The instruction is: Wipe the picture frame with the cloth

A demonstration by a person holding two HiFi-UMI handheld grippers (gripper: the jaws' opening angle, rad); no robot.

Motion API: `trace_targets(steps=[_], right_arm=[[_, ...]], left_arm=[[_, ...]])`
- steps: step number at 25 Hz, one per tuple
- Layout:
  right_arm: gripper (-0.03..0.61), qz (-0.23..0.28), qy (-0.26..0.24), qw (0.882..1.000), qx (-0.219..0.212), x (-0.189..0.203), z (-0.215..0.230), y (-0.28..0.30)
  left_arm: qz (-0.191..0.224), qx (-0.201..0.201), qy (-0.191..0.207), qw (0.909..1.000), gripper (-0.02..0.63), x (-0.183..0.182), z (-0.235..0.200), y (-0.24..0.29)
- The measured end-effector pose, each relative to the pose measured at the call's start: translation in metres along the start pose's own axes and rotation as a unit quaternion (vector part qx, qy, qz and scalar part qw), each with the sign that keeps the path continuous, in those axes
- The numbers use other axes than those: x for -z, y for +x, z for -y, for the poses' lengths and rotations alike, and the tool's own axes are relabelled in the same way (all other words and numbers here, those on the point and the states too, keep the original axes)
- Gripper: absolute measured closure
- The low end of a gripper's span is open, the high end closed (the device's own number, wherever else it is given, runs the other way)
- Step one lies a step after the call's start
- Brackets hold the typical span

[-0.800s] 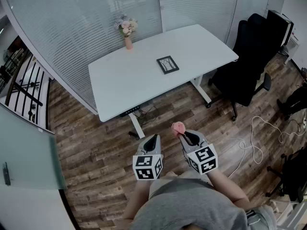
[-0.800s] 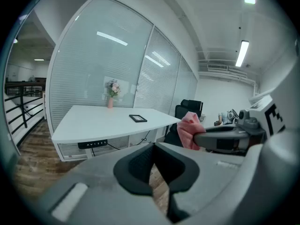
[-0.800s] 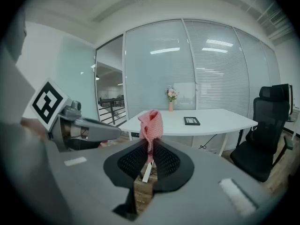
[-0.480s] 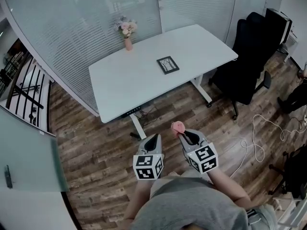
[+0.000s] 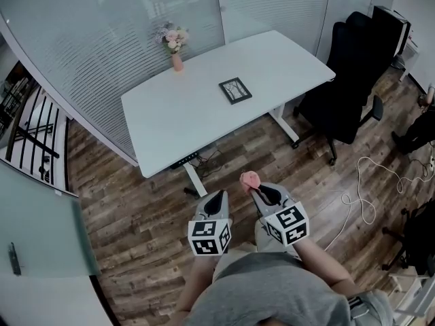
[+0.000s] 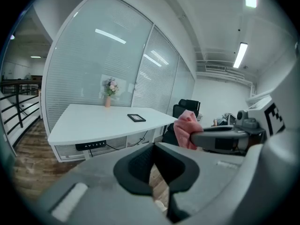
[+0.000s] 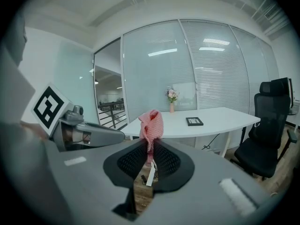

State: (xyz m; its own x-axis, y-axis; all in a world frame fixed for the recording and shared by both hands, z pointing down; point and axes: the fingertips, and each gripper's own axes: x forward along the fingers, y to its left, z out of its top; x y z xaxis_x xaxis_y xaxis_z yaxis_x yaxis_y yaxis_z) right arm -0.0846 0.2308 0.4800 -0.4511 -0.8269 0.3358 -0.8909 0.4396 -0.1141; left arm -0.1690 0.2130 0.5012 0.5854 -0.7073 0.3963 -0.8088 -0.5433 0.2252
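A small dark picture frame point(image 5: 235, 90) lies flat on the white desk point(image 5: 177, 121), also seen as the picture frame point(image 6: 136, 117) and the picture frame point(image 7: 194, 121) far ahead. My right gripper point(image 5: 255, 191) is shut on a bunched pink cloth point(image 5: 250, 179), which sticks up from its jaws as the pink cloth point(image 7: 151, 125) and shows beside the left one as the cloth point(image 6: 186, 129). My left gripper point(image 5: 217, 197) is shut with nothing in it. Both grippers hang over the wood floor, well short of the desk.
A pink vase of flowers point(image 5: 174, 45) stands at the desk's far edge by the glass wall. A black office chair point(image 5: 350, 80) sits to the right of the desk. A white cable point(image 5: 367, 189) lies on the floor at right. A railing point(image 5: 30, 134) is at left.
The view has shifted slightly, so the desk and frame sit a little further left and up. Both grippers keep the same pose, and the cloth stays in the right one.
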Motion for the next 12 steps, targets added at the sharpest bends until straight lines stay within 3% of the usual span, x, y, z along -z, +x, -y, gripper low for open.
trace_targets(steps=[12], right_arm=[[0.532,0.009,-0.005,0.999,-0.041,-0.026,0.046,0.057]], left_arm=[[0.000,-0.023,-0.010,0.9997,0.612,-0.025,-0.023,0.062]])
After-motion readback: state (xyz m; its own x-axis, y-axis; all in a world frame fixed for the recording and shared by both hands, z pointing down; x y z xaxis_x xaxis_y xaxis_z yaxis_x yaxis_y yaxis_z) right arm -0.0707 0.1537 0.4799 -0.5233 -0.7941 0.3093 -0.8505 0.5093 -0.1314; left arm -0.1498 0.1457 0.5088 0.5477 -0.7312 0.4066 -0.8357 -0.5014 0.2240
